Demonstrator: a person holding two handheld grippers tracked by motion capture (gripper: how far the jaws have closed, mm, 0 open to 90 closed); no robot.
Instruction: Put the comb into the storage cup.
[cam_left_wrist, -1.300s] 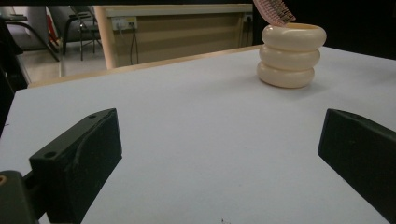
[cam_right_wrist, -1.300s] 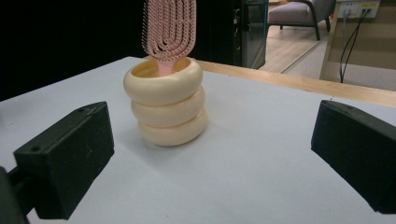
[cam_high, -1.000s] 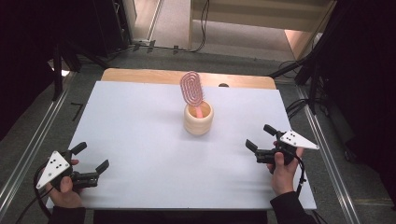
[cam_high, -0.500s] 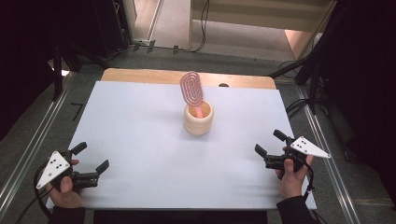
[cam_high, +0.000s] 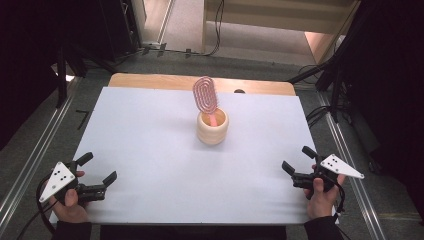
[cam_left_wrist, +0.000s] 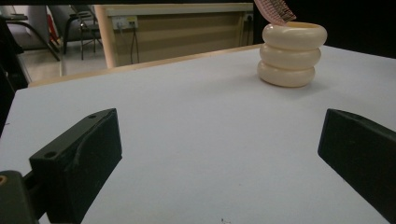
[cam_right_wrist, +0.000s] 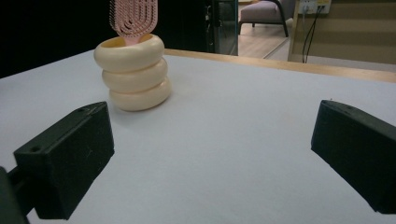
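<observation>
Both grippers, left gripper (cam_high: 97, 174) and right gripper (cam_high: 296, 165), hover empty, jaws spread. Brush (cam_high: 206, 96) stands upright in the cup (cam_high: 212, 129), well ahead between them, about equally far.

One counter (cam_high: 150, 145). One cream ribbed cup (cam_high: 212, 127) toward 12 o'clock, one pink hairbrush (cam_high: 205, 95) standing in it. Two grippers: left gripper (cam_high: 97, 167) at 7 o'clock, right gripper (cam_high: 298, 160) at 5 o'clock.
</observation>
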